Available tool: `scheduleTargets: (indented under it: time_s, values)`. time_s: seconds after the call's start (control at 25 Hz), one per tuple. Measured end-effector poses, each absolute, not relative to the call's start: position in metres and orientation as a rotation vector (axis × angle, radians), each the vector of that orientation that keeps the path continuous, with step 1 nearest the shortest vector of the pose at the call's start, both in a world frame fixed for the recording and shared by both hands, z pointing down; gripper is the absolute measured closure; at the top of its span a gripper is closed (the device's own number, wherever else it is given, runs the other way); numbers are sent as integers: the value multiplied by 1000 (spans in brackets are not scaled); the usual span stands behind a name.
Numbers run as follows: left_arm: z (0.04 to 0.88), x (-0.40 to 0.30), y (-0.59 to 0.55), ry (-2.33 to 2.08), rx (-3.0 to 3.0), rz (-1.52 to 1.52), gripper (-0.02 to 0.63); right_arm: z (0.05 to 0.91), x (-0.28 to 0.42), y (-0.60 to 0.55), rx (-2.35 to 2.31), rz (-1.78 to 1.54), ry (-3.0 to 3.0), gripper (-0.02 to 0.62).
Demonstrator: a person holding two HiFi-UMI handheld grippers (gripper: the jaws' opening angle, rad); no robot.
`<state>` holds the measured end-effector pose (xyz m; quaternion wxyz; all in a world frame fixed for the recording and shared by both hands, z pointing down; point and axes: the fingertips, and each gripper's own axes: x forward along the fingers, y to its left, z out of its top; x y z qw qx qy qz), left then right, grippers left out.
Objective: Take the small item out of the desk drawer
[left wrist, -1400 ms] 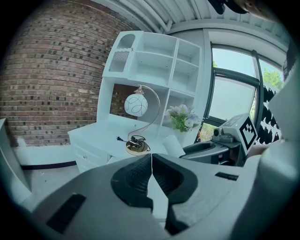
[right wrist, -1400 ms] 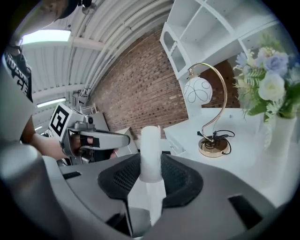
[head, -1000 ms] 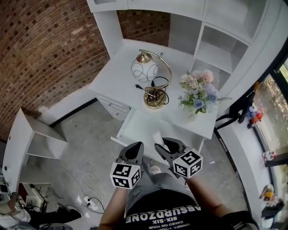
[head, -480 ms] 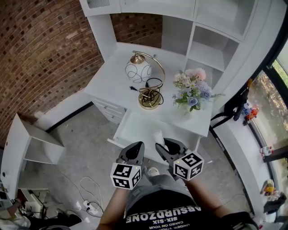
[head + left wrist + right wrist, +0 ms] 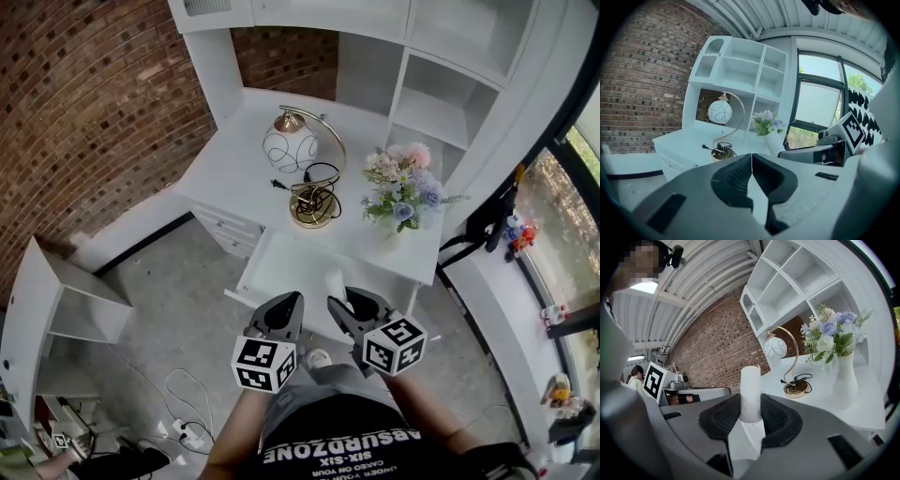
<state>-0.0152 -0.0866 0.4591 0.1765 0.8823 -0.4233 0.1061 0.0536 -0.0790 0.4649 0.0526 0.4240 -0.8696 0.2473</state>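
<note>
left gripper (image 5: 751,158) jaws together, empty | right gripper (image 5: 751,403) clamped on white cylinder (image 5: 750,380) | its base hidden

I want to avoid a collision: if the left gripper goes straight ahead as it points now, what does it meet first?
Likely the white shelf unit behind the desk: the left gripper, shut and empty, aims between the lamp base and the flower vase. Depth is unclear.

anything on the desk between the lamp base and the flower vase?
Nothing: bare desktop between lamp base and flower vase, per head view.
</note>
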Motion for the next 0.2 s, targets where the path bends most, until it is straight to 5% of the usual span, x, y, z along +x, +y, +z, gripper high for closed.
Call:
scheduleTargets:
  time_s: [0.2]
  values:
    - [459, -13, -91, -1188, 2504, 301, 601, 469, 55, -82, 1298, 762, -2623, 468]
